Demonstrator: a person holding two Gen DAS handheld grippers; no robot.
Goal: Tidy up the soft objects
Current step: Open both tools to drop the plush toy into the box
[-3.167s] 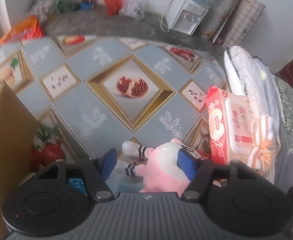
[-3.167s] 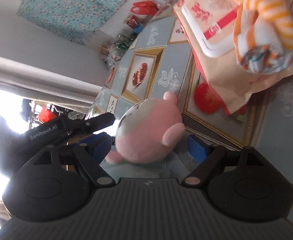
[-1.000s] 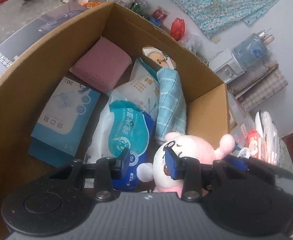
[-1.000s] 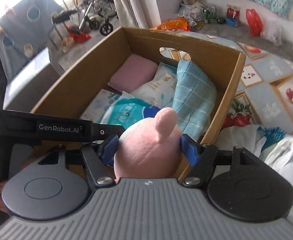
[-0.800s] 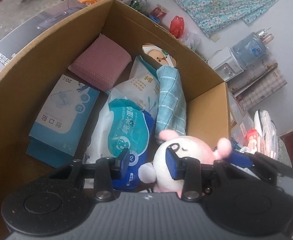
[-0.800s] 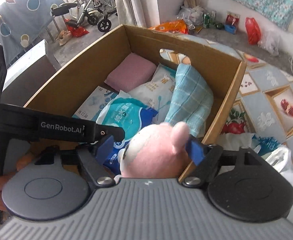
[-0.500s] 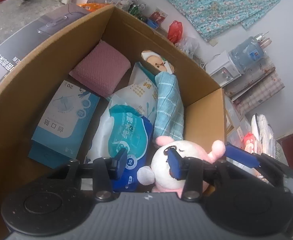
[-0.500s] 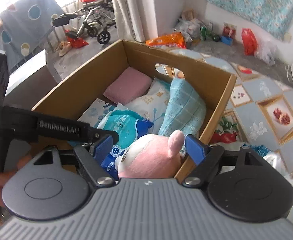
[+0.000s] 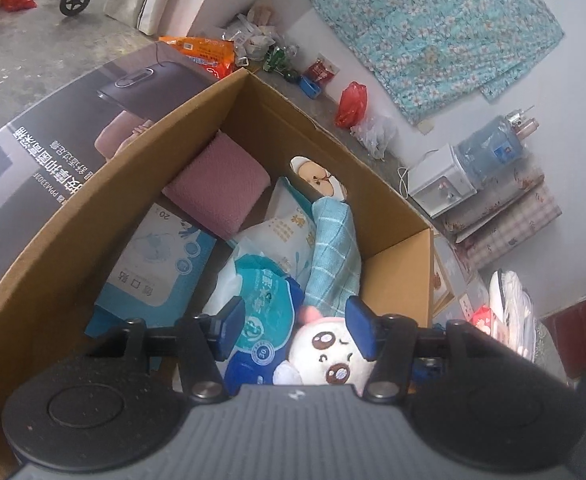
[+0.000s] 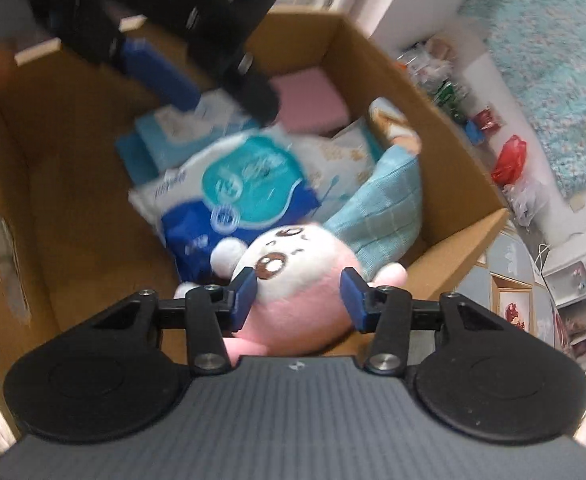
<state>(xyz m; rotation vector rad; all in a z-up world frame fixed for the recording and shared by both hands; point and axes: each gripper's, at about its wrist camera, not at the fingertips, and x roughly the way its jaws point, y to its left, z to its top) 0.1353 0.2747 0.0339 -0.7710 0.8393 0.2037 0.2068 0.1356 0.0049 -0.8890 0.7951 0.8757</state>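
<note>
A pink plush toy with a white face (image 9: pixel 329 356) lies face up in the near right corner of the cardboard box (image 9: pixel 397 200), against a teal checked towel (image 9: pixel 333 256). My left gripper (image 9: pixel 296 324) hovers just above it. Its jaws are opening, with nothing pressed between them, and the right finger overlaps the toy's edge. Above the toy (image 10: pixel 293 276), my right gripper (image 10: pixel 299 294) has its jaws closing. The toy spreads past both pads and looks unsqueezed. The left gripper's blue pad (image 10: pixel 161 76) shows blurred at the top of the right wrist view.
The box also holds a pink sponge cloth (image 9: pixel 217 184), a blue wipes pack (image 9: pixel 157 276), a teal tissue pack (image 9: pixel 261 292) and a white pack (image 9: pixel 289 228). A dark printed carton (image 9: pixel 65 120) lies left of the box. A water dispenser (image 9: pixel 445 184) stands at the back right.
The left jaws have widened off the toy and that gripper has lifted back. The right gripper let go, rolled and swung over the box. The toy has dropped into the corner, face up.
</note>
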